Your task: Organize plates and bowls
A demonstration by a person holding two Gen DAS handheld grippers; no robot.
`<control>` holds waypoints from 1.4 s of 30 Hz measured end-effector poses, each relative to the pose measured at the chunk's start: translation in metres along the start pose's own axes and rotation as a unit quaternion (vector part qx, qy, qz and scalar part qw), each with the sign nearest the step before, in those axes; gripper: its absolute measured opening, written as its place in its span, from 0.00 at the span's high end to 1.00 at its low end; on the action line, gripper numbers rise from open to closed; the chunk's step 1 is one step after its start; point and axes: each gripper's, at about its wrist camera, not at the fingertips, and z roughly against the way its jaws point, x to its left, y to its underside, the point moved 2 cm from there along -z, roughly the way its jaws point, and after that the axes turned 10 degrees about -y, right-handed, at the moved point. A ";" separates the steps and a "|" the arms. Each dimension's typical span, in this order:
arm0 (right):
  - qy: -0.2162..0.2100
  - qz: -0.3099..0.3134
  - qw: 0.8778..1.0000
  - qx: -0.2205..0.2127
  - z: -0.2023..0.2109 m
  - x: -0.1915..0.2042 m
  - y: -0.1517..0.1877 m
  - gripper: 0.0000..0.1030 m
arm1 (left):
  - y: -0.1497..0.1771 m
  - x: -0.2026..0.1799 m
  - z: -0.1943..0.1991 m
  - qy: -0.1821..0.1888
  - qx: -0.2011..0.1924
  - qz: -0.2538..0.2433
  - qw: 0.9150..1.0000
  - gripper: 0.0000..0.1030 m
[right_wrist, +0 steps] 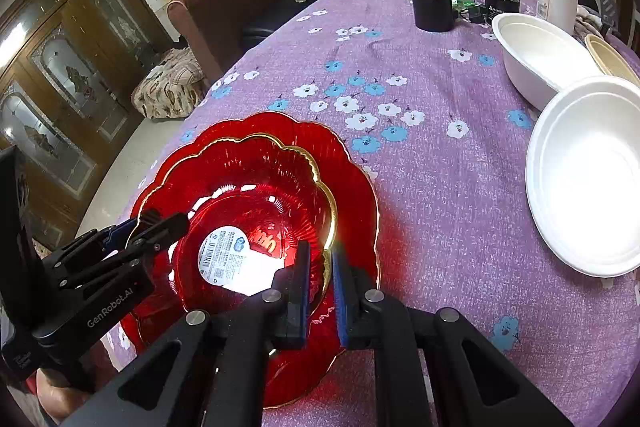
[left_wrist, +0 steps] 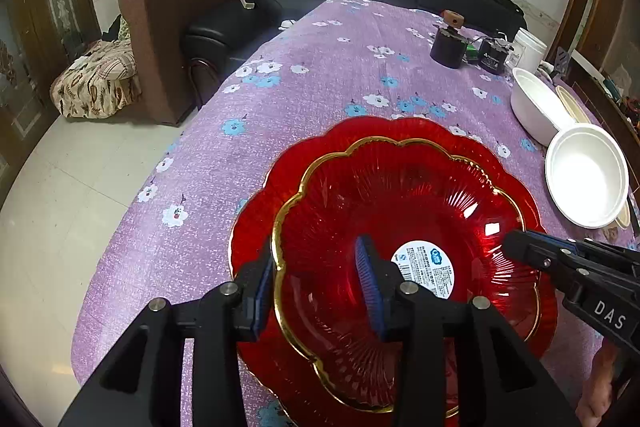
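Red bowl (left_wrist: pixel 400 227) nested on red plate (left_wrist: pixel 256 227), near counter (left_wrist: pixel 320 67) edge. Left gripper (left_wrist: pixel 320 283) straddles bowl's rim, wide, not clamping. Right gripper (right_wrist: pixel 320 287) narrow around rim, contact unclear, prob. steadying stack.

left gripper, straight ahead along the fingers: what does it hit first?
Likely the red bowl: the left gripper straddles its near gold rim, so the far inner wall comes first. Beyond that is purple tablecloth. Depth is uncertain in the fisheye.

"DAS" marks the right tongs (left_wrist: pixel 516 247); "GenRobot.AI" marks the left tongs (right_wrist: pixel 160 223).
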 end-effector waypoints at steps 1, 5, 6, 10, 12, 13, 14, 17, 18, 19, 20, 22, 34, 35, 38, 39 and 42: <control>-0.001 0.001 1.000 0.000 0.001 0.000 0.001 0.88 | 0.000 0.000 0.000 -0.001 0.001 0.000 1.000 0.63; -0.003 0.001 1.000 -0.002 0.006 0.002 0.002 0.88 | -0.001 -0.002 0.000 -0.003 0.004 -0.001 1.000 0.62; -0.003 0.004 1.000 -0.003 0.007 0.002 0.003 0.88 | -0.001 -0.002 0.000 -0.003 0.004 0.000 1.000 0.62; -0.005 0.005 1.000 -0.006 0.008 0.003 0.006 0.88 | -0.001 -0.001 -0.001 -0.003 0.004 0.000 1.000 0.61; -0.005 0.009 1.000 -0.010 0.011 0.004 0.007 0.88 | 0.000 -0.001 0.000 -0.005 0.005 0.000 1.000 0.61; -0.005 0.010 1.000 -0.011 0.012 0.005 0.008 0.88 | 0.000 -0.001 0.000 -0.006 0.006 0.001 1.000 0.60; -0.006 0.010 1.000 -0.012 0.013 0.005 0.008 0.88 | 0.001 -0.001 0.000 -0.006 0.008 0.002 1.000 0.60; -0.011 0.009 1.000 -0.015 0.015 0.004 0.009 0.88 | 0.001 -0.001 0.001 -0.007 0.008 0.003 1.000 0.58; -0.012 0.009 1.000 -0.016 0.016 0.004 0.010 0.88 | 0.001 -0.001 0.001 -0.007 0.008 0.003 1.000 0.58; -0.011 0.010 1.000 -0.016 0.018 0.005 0.011 0.88 | 0.002 -0.001 0.001 -0.008 0.009 0.003 1.000 0.57; -0.010 0.012 1.000 -0.017 0.019 0.005 0.011 0.88 | 0.002 -0.001 0.002 -0.009 0.009 0.004 1.000 0.57; -0.008 0.014 1.000 -0.019 0.021 0.006 0.012 0.88 | 0.002 -0.002 0.003 -0.010 0.009 0.006 1.000 0.55; -0.015 0.008 0.999 -0.047 0.050 0.002 0.017 0.85 | -0.002 0.001 0.026 -0.027 -0.019 0.015 0.999 0.46; -0.017 0.007 0.999 -0.049 0.053 0.001 0.018 0.85 | -0.002 0.002 0.028 -0.028 -0.021 0.019 0.999 0.46; -0.021 0.005 0.998 -0.059 0.065 -0.001 0.020 0.85 | -0.003 0.001 0.037 -0.024 -0.029 0.023 0.999 0.46; -0.021 0.004 0.998 -0.064 0.070 -0.003 0.021 0.85 | -0.003 -0.001 0.041 -0.022 -0.033 0.023 0.999 0.46; -0.019 -0.001 0.996 -0.083 0.089 -0.010 0.022 0.85 | -0.004 -0.012 0.053 -0.014 -0.046 0.017 0.999 0.46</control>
